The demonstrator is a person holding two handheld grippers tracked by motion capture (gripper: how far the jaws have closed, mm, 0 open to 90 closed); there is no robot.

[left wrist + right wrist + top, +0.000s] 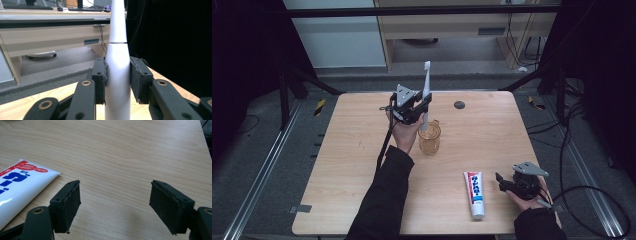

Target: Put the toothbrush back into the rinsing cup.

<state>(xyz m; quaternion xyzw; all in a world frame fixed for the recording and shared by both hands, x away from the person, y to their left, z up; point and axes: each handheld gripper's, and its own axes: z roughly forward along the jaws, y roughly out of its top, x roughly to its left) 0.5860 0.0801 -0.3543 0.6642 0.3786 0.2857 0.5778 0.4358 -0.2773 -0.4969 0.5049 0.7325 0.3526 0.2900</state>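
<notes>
White and upright, the toothbrush (426, 90) is standing in your left gripper (418, 107), with its bristle head pointing up and away from the table (362, 150). In the left gripper view, both black pads (99, 78) are pressing against the thick part of the handle (118, 82), one on each side, so that gripper is clamping the toothbrush firmly. Its lower end is hanging just over, or perhaps just inside, the amber cup (429, 138); from the high view you cannot tell whether it is touching the rim. The cup is sitting upright near the middle of the table, right beside your left hand (404, 134).

Nearer to you and off to the right, the toothpaste tube (474, 194) is lying flat on the wood, its cap end pointing toward your edge of the table. Your right gripper (504, 182) is resting low just to the right of the tube, apart from it. In the right gripper view its jaws are standing wide apart with bare wood between them, gripping nothing, and the tube's flat end (22, 182) is lying just left of the left jaw.
</notes>
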